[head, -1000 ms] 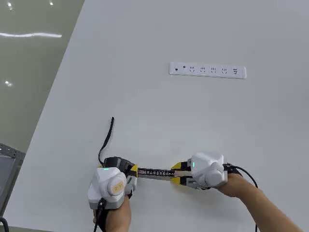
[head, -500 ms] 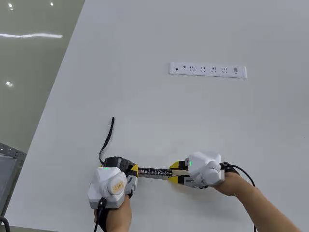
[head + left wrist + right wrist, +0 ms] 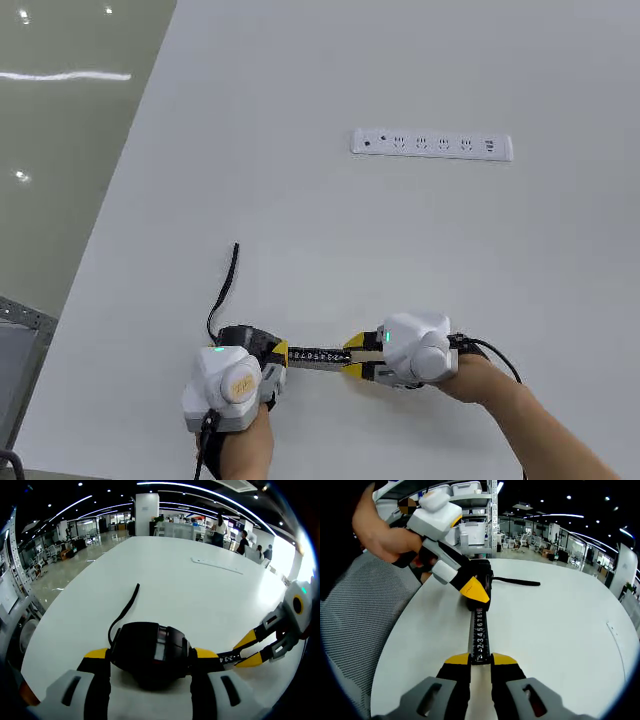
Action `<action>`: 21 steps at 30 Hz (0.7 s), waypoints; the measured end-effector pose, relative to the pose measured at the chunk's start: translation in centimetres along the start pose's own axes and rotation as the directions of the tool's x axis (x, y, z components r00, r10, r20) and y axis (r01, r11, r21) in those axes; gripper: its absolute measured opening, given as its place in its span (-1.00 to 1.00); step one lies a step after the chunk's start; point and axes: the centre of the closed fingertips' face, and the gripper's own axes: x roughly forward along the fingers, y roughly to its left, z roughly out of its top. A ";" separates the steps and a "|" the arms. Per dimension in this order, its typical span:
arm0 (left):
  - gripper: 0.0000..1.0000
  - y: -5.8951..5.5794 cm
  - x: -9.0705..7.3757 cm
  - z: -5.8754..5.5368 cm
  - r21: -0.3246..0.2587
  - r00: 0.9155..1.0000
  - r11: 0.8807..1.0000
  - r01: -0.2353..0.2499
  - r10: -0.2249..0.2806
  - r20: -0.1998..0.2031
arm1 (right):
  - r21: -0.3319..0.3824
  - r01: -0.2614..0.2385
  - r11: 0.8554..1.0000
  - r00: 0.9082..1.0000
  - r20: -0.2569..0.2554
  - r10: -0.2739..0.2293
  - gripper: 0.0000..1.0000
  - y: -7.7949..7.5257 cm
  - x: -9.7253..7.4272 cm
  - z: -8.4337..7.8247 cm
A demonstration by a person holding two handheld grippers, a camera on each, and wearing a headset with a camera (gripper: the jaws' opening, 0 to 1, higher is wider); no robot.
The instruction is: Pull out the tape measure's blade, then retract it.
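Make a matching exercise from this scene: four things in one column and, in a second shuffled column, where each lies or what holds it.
Things:
1. tape measure case
2. blade
3. power strip
4. black strap

States:
A. lies alone at the far side of the table
B. pinched at its end by the right gripper
C. trails loose on the table beyond the case
D. clamped between the jaws of the left gripper

Pairs: 1-D, 2-B, 3-A, 4-C

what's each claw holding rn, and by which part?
The left claw clamps the tape measure case across its sides; the right claw pinches the blade at its pulled-out end.
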 end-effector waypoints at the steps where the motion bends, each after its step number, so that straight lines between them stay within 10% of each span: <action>1: 0.25 0.0 0.0 0.0 -0.005 1.000 1.000 0.001 -0.001 0.001 | -0.001 0.001 1.000 1.000 0.001 -0.001 -0.73 0.0 0.0 0.1; 21: 0.25 0.0 0.2 -0.1 -0.024 1.000 0.999 0.021 -0.021 0.000 | -0.008 -0.007 1.000 1.000 -0.001 0.007 -0.73 -0.2 0.8 0.1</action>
